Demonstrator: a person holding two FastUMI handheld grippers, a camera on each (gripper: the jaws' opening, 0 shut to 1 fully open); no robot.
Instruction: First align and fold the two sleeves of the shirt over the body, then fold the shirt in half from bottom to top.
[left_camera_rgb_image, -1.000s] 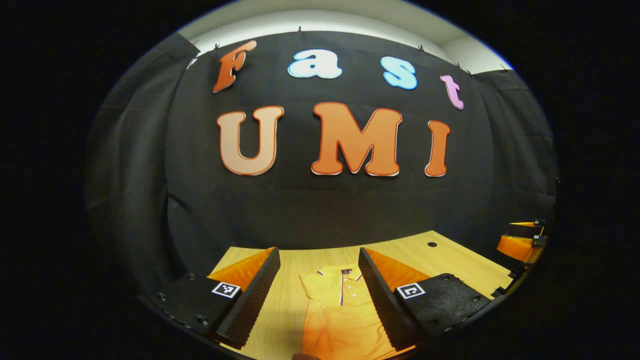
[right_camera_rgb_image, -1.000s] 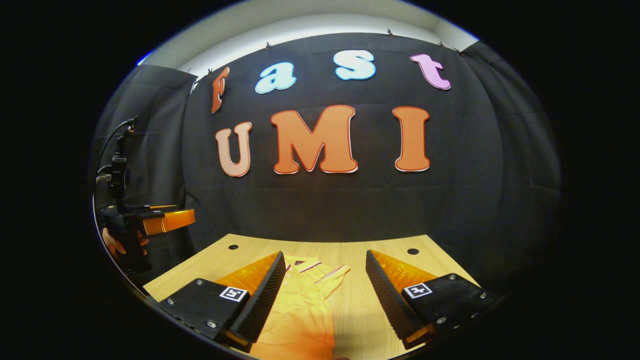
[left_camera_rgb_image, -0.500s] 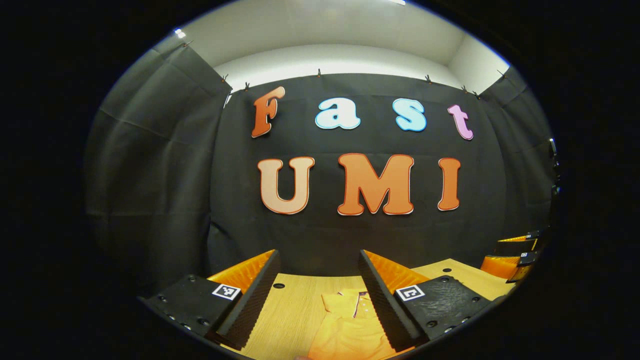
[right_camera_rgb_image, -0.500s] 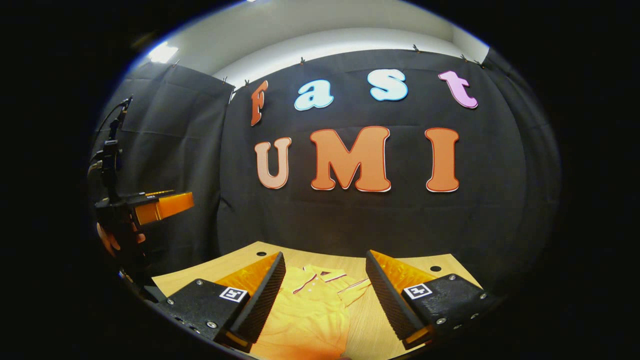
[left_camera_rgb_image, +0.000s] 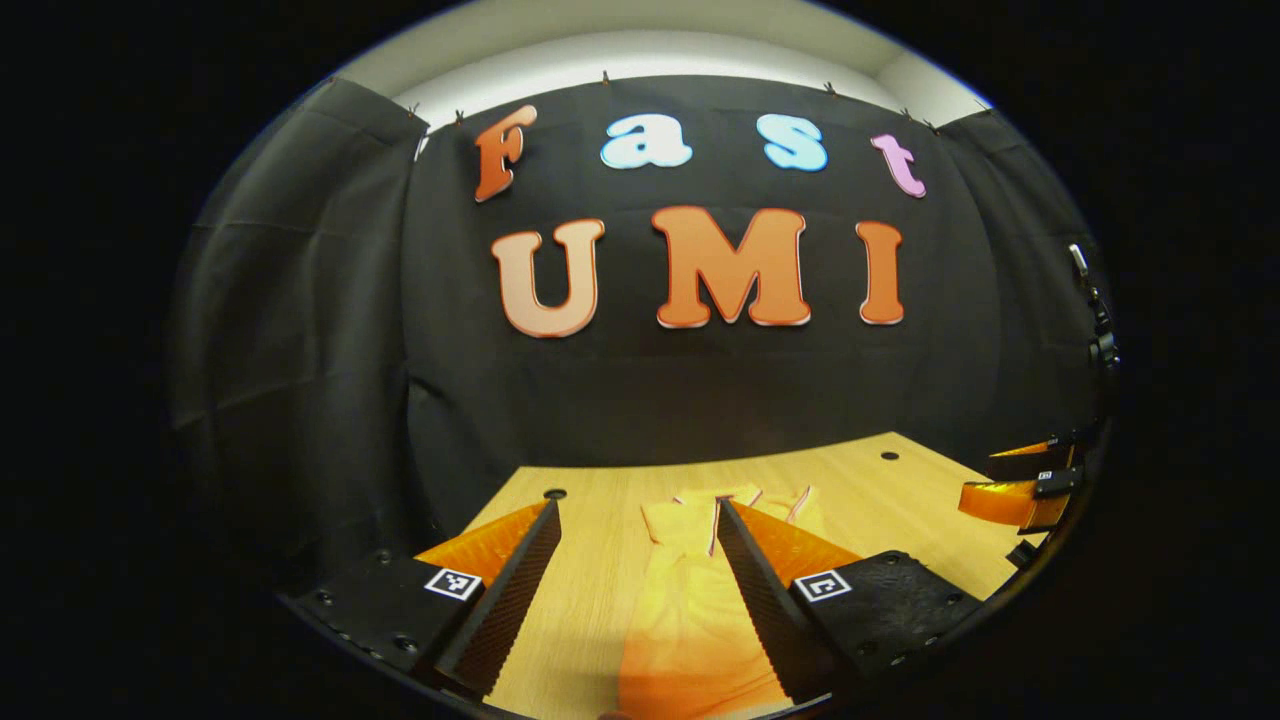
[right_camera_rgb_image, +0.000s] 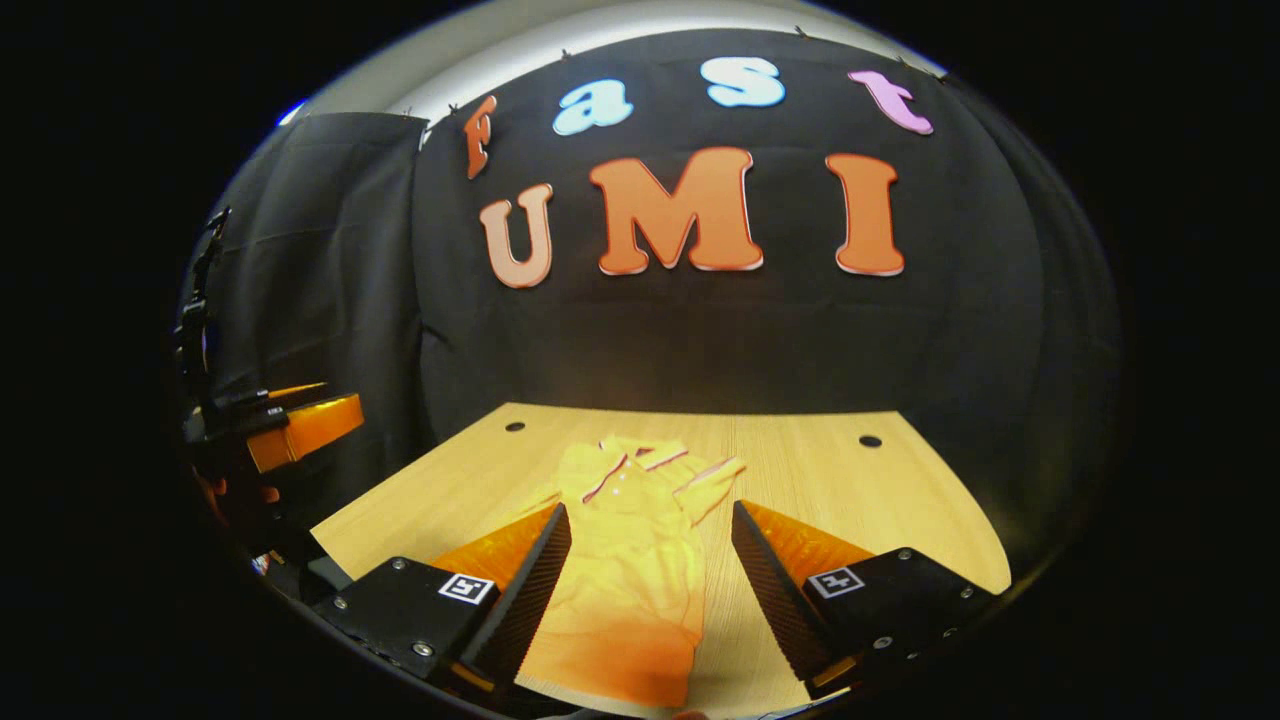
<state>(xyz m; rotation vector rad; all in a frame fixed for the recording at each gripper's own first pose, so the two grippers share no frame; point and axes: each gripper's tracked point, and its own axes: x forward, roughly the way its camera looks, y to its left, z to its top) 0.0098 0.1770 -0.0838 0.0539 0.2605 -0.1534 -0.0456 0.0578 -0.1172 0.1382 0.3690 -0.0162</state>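
More wooden table (right_camera_rgb_image: 820, 470) visible now; shirt (right_camera_rgb_image: 630, 560) flat; both fingers wide, empty.

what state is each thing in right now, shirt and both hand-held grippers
shirt: flat on the table, sleeves folded in, collar toward the far edge, not yet folded in half
left hand-held gripper: open, above the shirt, holding nothing
right hand-held gripper: open, above the shirt, holding nothing

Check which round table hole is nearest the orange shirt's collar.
The dark round hole on the left in the right gripper view; the orange shirt's collar lies near it, the other hole far.
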